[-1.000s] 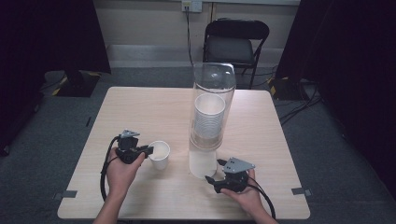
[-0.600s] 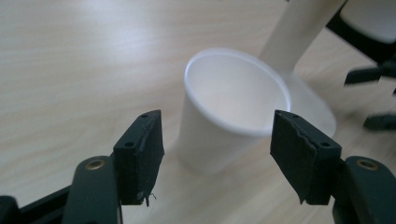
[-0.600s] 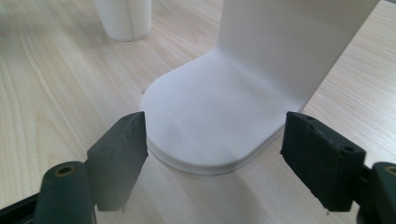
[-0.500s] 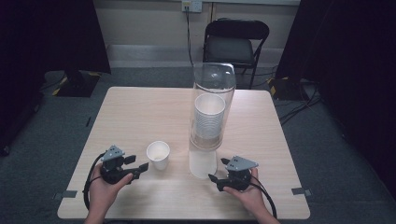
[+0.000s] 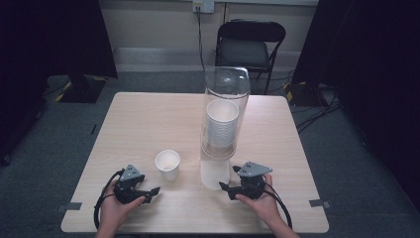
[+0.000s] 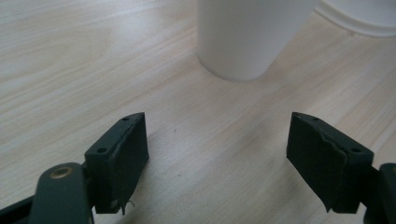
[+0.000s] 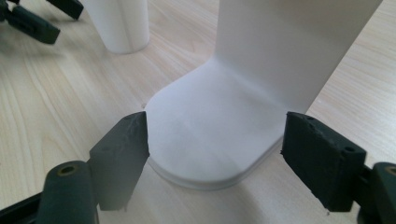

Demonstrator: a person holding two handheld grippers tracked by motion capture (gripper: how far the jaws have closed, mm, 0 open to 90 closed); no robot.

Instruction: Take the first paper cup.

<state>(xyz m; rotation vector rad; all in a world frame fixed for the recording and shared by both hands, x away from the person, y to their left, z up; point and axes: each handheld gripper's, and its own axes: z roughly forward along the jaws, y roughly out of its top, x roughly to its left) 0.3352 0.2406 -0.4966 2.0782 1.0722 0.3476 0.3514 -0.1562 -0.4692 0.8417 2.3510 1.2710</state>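
Paper cup (image 5: 168,164) upright on tabletop (image 5: 148,119), at 9 o'clock of dispenser (image 5: 224,124). Left tongs (image 5: 148,192) apart, empty; right tongs (image 5: 225,188) apart at dispenser base. Judged: cup released; next, draw another.

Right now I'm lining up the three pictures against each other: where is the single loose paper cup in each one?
High view: the paper cup stands upright on the table, left of the dispenser's white base.
Left gripper view: top centre, its lower body ahead of the open jaws.
Right gripper view: upper left.
Shared landmark: the white base, at top right in the left gripper view and central in the right.
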